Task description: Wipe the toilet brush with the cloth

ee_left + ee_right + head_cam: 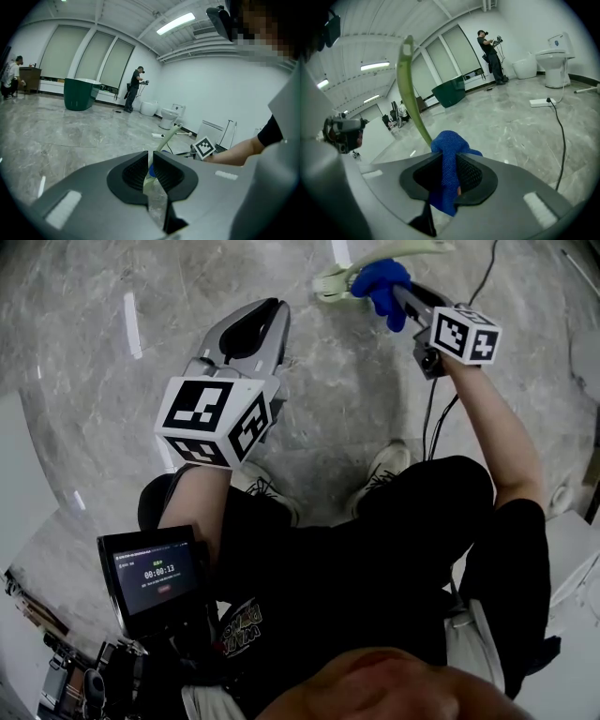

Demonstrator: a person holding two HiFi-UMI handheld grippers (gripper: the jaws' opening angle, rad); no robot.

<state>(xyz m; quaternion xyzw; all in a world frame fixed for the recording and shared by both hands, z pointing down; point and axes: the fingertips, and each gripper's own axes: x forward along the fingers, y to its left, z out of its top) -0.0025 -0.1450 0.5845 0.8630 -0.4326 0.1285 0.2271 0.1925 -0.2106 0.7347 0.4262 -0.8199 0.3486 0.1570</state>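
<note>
Blue cloth (449, 150), soft and bunched, is pinched in the right gripper (445, 178) and laps the toilet brush (408, 89) handle just beyond the left gripper (151, 164), whose jaws nip the brush's pale-green head end. The brush looks light, slim and probably whippy, so it is best held near the head.

Two claws: the left claw (150, 161) and the right claw (449, 165). Two marker cubes, one to each: the left cube (220, 418) and the right cube (466, 334). One toilet brush (408, 89). One blue cloth (450, 144). One timer screen (155, 576). Two shoes on the floor (84, 352): the left shoe (264, 489) and the right shoe (386, 465). Farther off on the floor, two white toilets: the tank toilet (555, 58) and the round toilet (525, 66). One green tub (450, 93). One power strip (541, 102). Two other people: the standing person (490, 56) and the far person (10, 77).
</note>
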